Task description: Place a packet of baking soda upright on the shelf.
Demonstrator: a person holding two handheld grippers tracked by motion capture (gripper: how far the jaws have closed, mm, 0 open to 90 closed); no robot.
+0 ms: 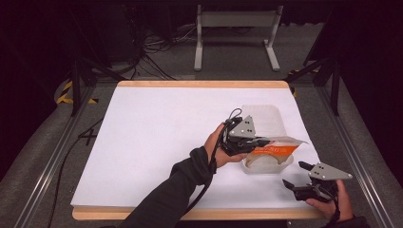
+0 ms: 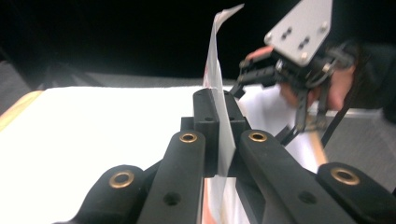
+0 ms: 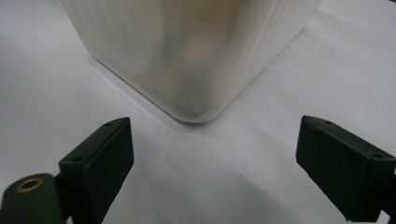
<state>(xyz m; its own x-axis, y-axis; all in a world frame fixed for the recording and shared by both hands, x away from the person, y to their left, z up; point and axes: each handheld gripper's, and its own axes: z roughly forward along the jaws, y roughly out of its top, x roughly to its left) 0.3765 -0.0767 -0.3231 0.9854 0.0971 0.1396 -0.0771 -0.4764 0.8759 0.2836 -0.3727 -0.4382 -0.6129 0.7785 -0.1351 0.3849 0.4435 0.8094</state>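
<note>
The fingers of the left gripper (image 2: 217, 126) pinch the orange-and-white packet (image 1: 278, 148) above the translucent container (image 1: 266, 164) on the white desk (image 1: 157, 137), so keep it level while the right gripper (image 1: 297, 178), fingers spread, steadies the container.

A: What's on the table (image 1: 142, 137)?

B: One translucent plastic container (image 1: 266, 164), one matching lid (image 1: 266, 118) lying just behind it, and one orange-and-white packet (image 1: 278, 148).

A: And the tools?

B: Two grippers, a left gripper (image 1: 259, 141) and a right gripper (image 1: 295, 175), each in one of the person's two hands.

A: Anything beyond the table?

B: One grey metal stand (image 1: 236, 28) on the floor.
</note>
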